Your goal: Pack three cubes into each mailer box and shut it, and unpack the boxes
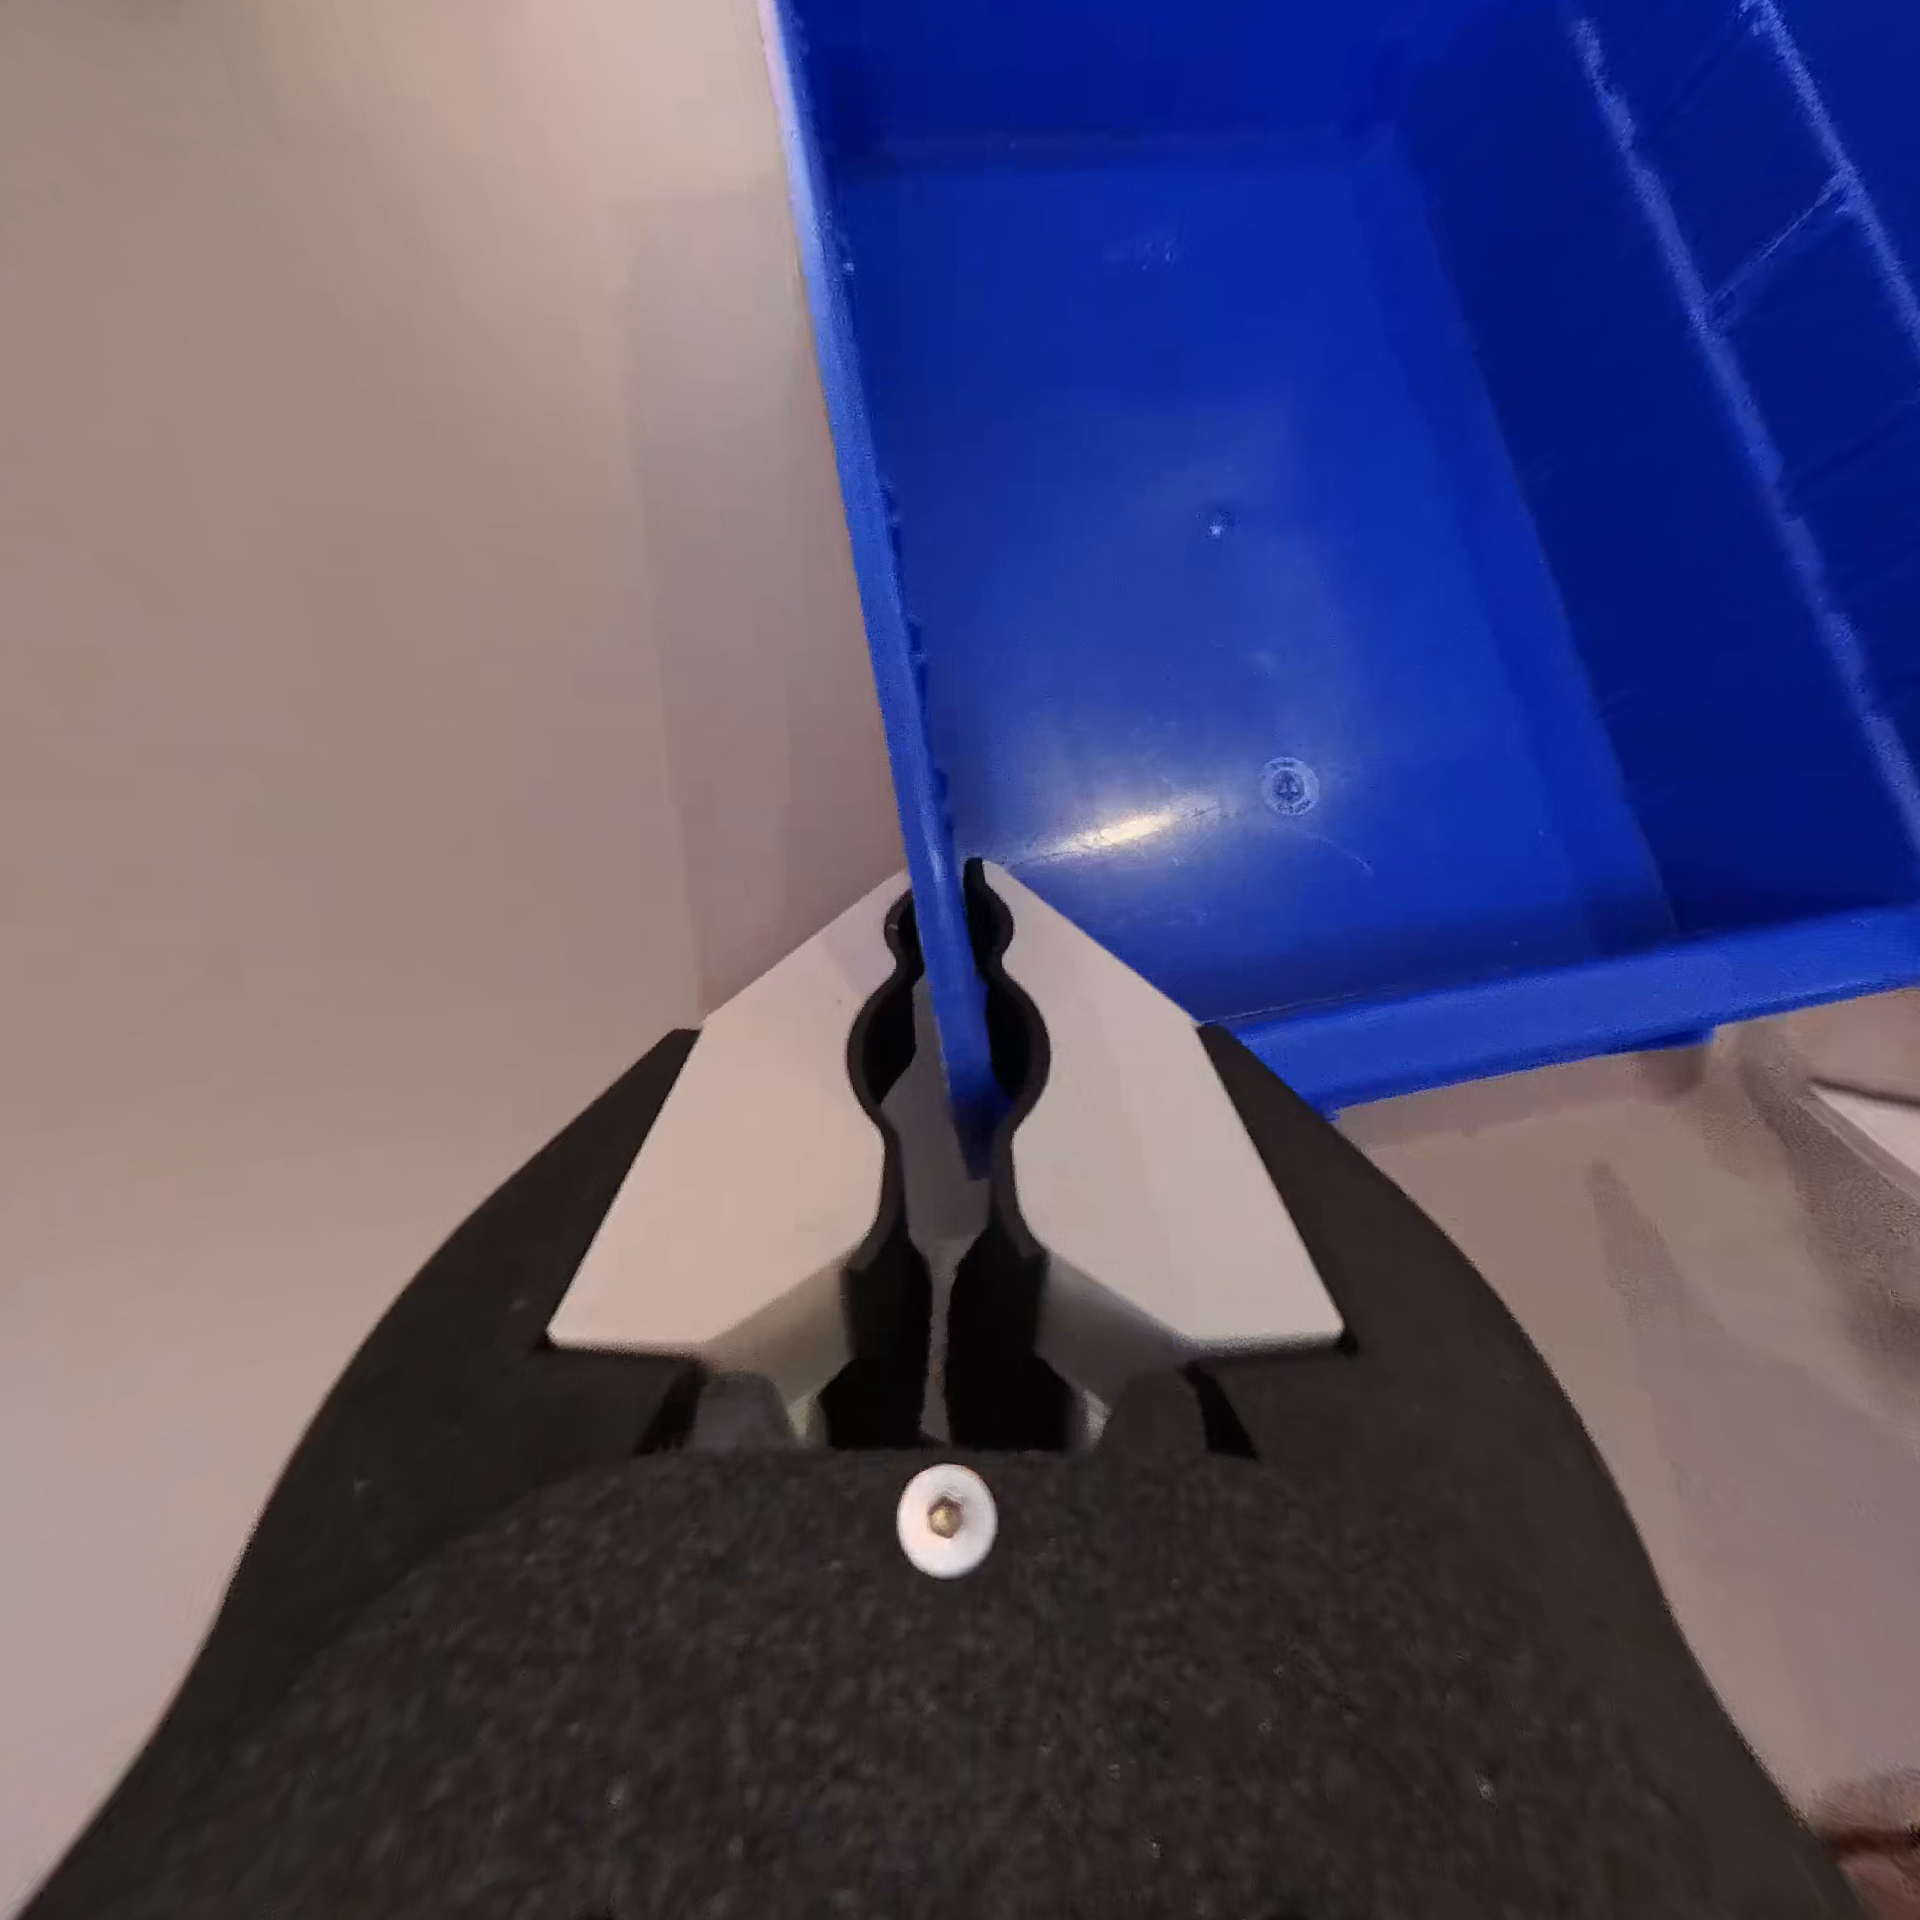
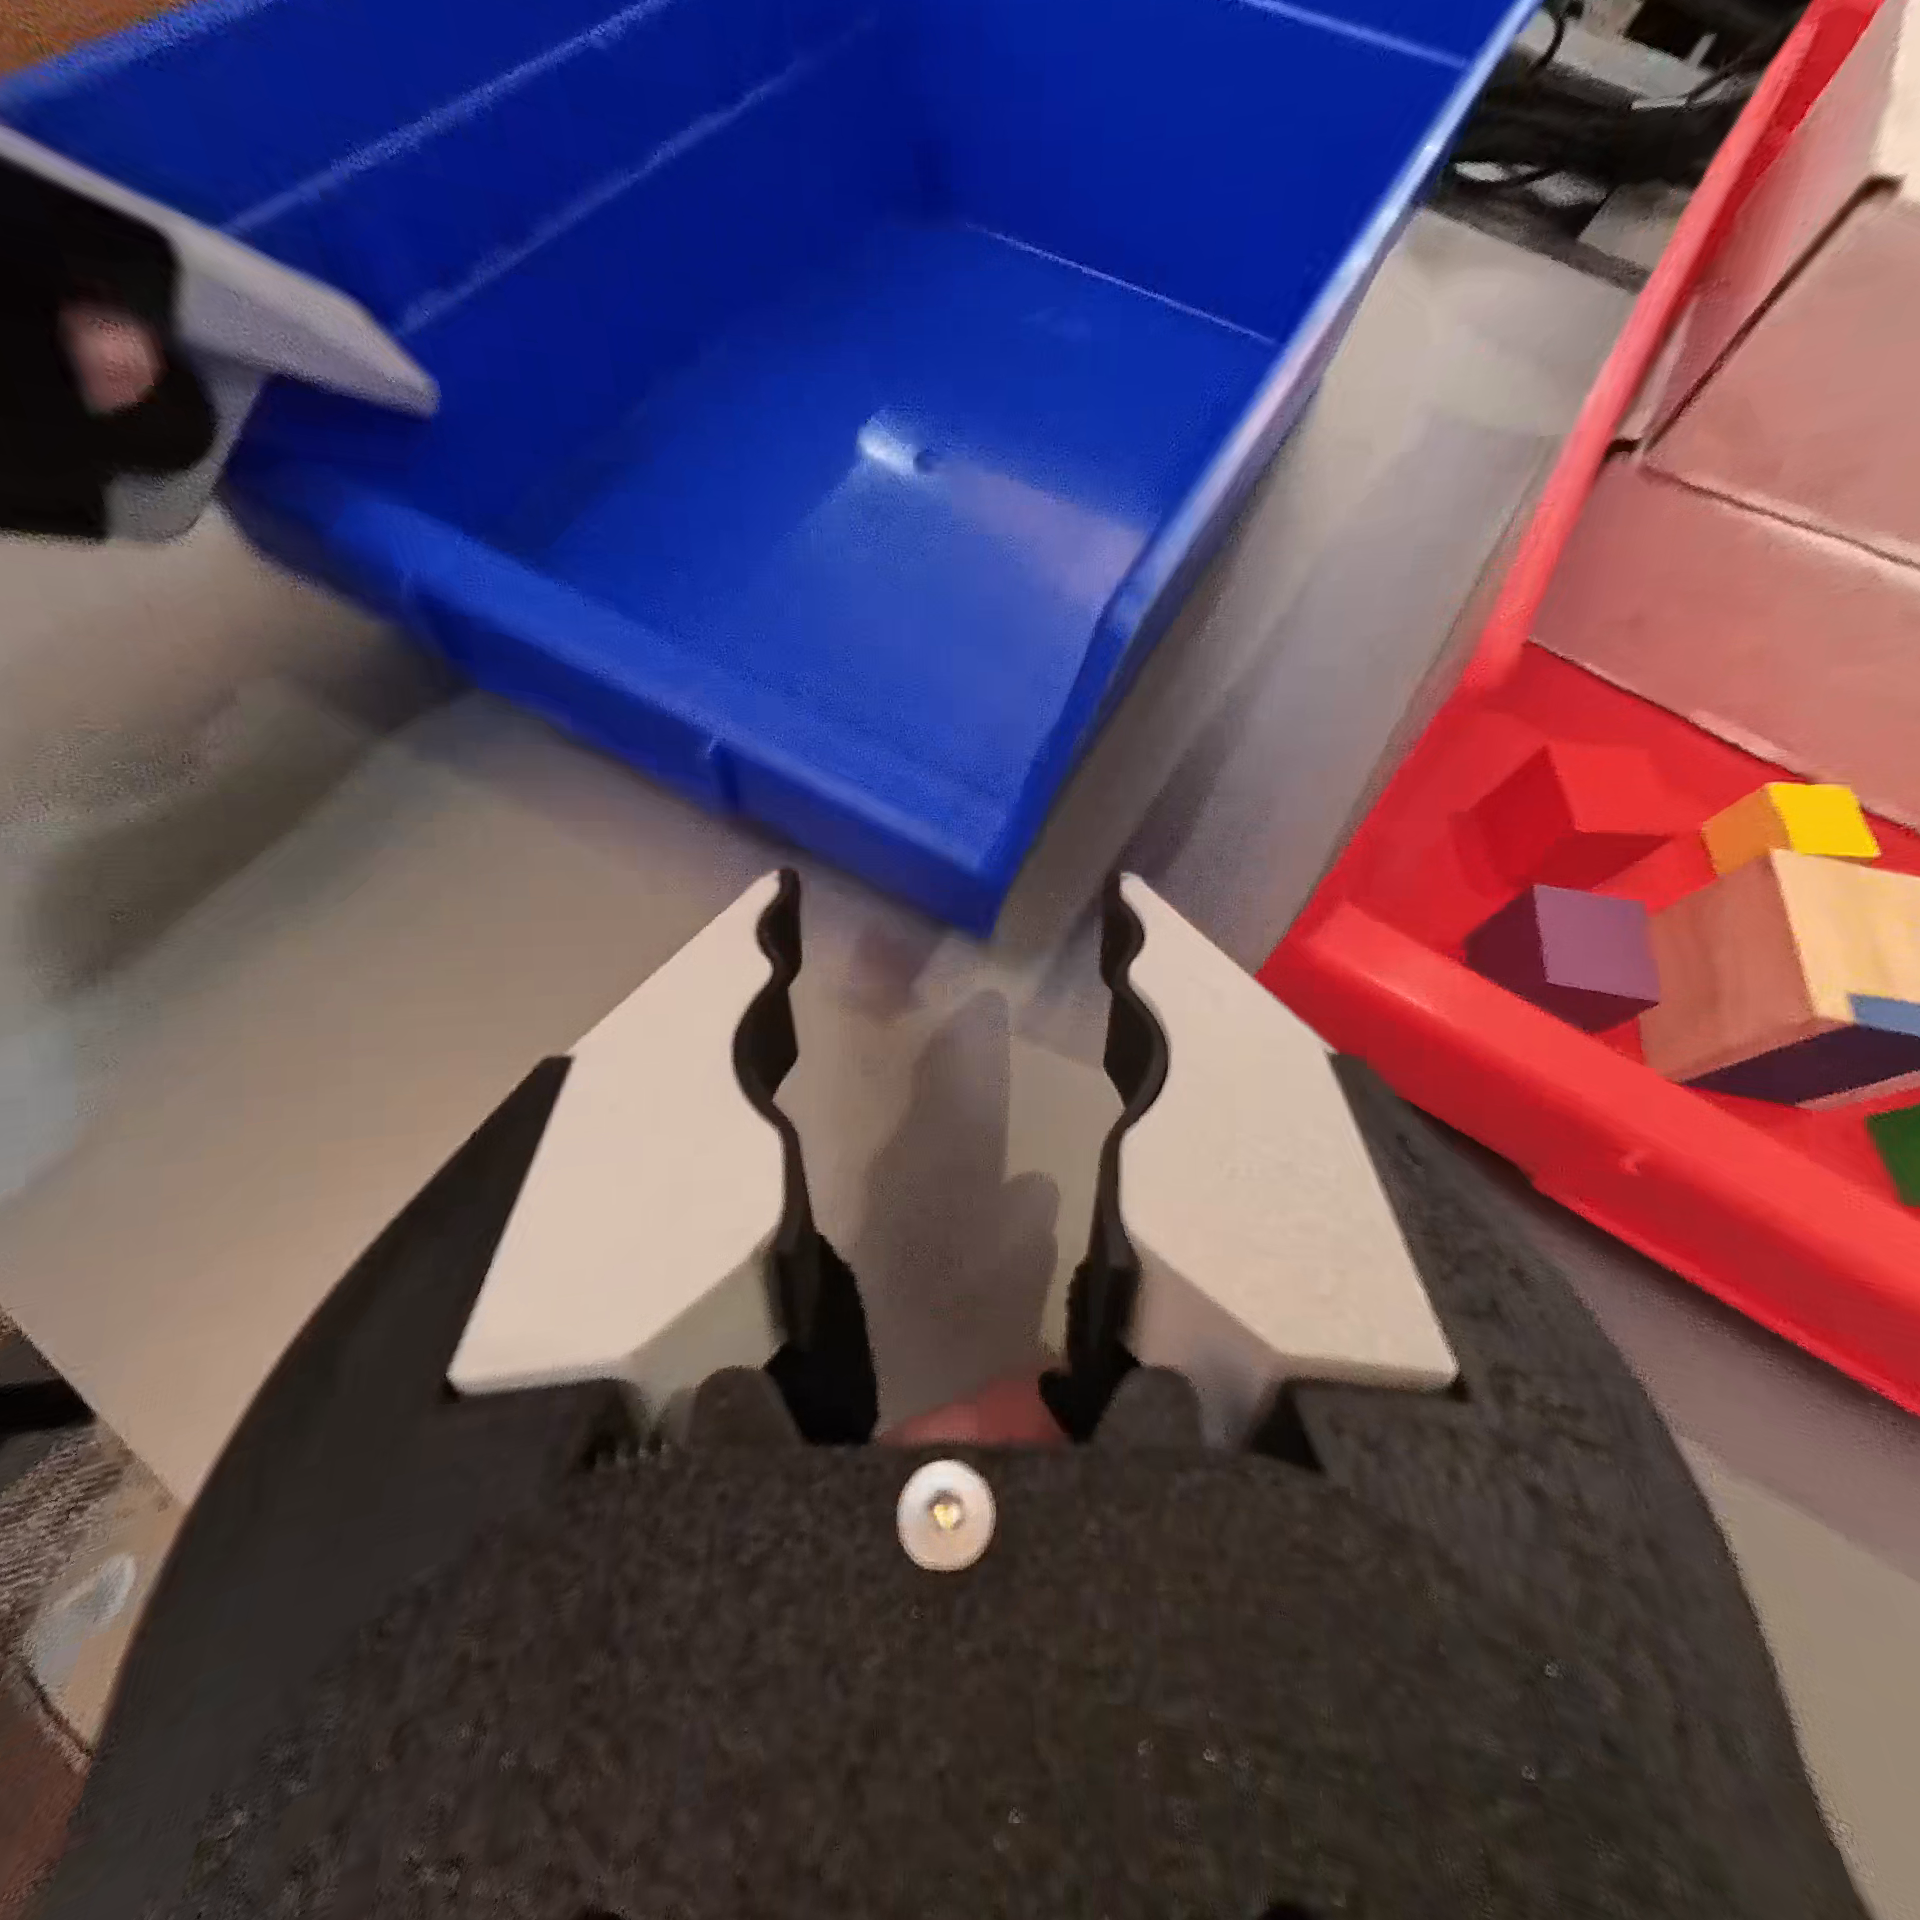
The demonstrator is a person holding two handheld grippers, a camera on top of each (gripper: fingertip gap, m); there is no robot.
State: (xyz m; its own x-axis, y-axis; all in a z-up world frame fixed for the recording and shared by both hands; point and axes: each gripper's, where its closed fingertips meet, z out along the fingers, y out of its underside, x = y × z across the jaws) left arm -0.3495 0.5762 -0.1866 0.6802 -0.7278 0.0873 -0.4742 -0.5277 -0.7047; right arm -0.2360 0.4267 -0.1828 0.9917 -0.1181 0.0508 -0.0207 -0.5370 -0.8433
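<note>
We lose the blue bin (image 1: 1299, 582) past the top and right edges in the left wrist view. On the right wrist view, motion smear blurs its near corner (image 2: 977, 894) and the worktop (image 2: 260, 883) beside it. The red bin (image 2: 1558, 1122) runs off the right edge, cutting a green cube (image 2: 1896, 1148) and the cardboard boxes (image 2: 1787, 416); we can't count them.

Blue bin (image 2: 790, 436) on grey desk (image 2: 260, 935) – open top, inside bare, tilted in both views; red bin (image 2: 1455, 1091) just beside it to the right; black cables (image 2: 1590, 114) past the desk's far edge – blurred, can't tell more.
</note>
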